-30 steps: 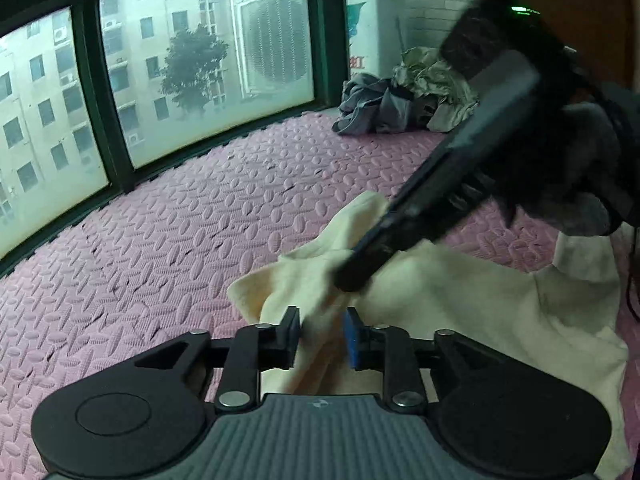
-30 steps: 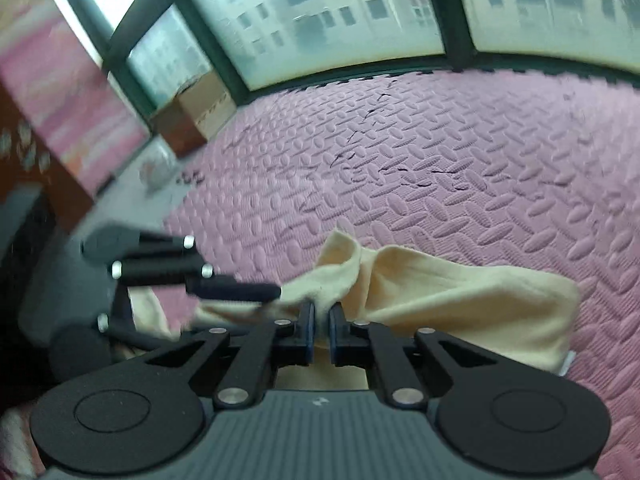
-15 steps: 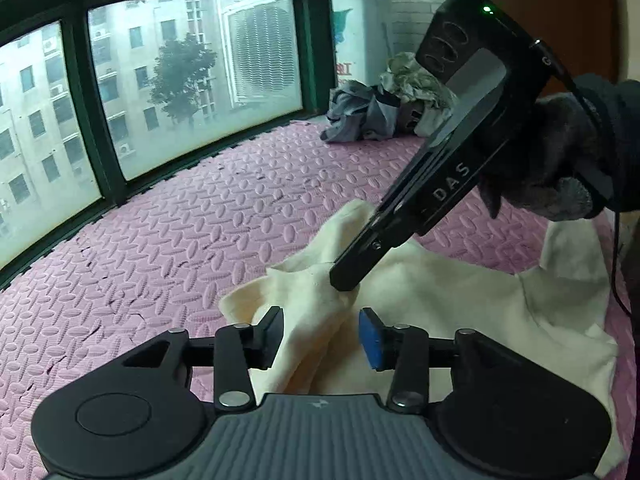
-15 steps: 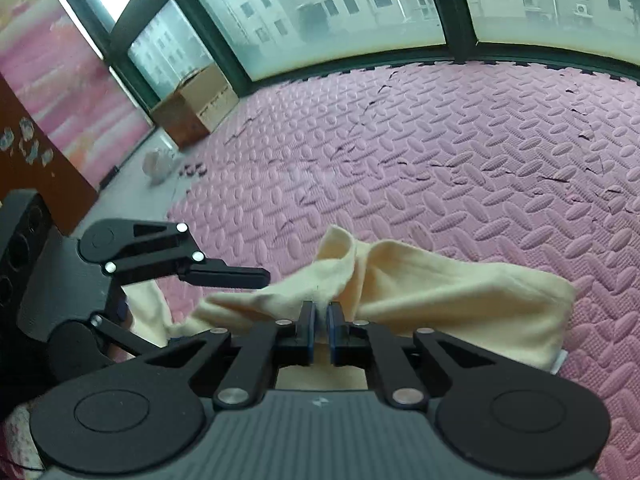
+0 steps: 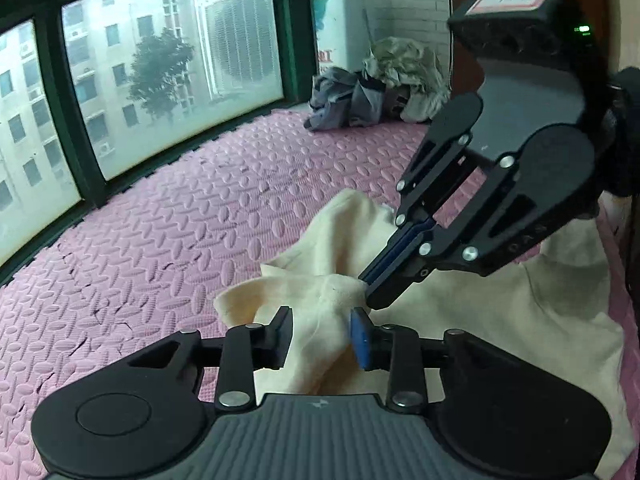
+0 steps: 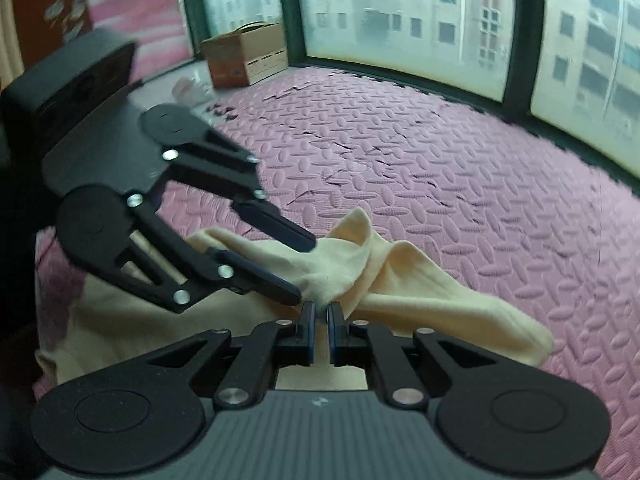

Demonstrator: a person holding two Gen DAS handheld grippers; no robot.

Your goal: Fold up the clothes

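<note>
Pink foam floor mats (image 5: 168, 232) run up to a curved bank of dark-framed windows (image 5: 168, 64), and the cream garment (image 5: 500, 312) lies rumpled on the mat on the near side, with one long part trailing off toward the glass.

From where I stand, the work looks to be in its opening stage: the cloth is bunched, nothing is squared up, and both tools meet at 1 raised ridge of fabric. On the left, the left gripper (image 5: 322, 336) has its jaws spread, with a hump of the cream cloth standing between them and touching the blue pad (image 5: 359, 340); it has not closed on anything. Just right of it, the right gripper (image 5: 370, 284) has its jaws pressed together on the same ridge, pinching a thin fold and lifting it a little.

The next move, I judge, calls for the left jaws to shut on that hump beside the right pinch, so the 2 grips can pull apart and spread the garment flat.

The tools are very close, so a clash between them is the main risk. A cardboard box (image 6: 248, 54) sits by the window, and a heap of other clothes (image 5: 380, 84) lies in the far corner, both well apart from the work.
</note>
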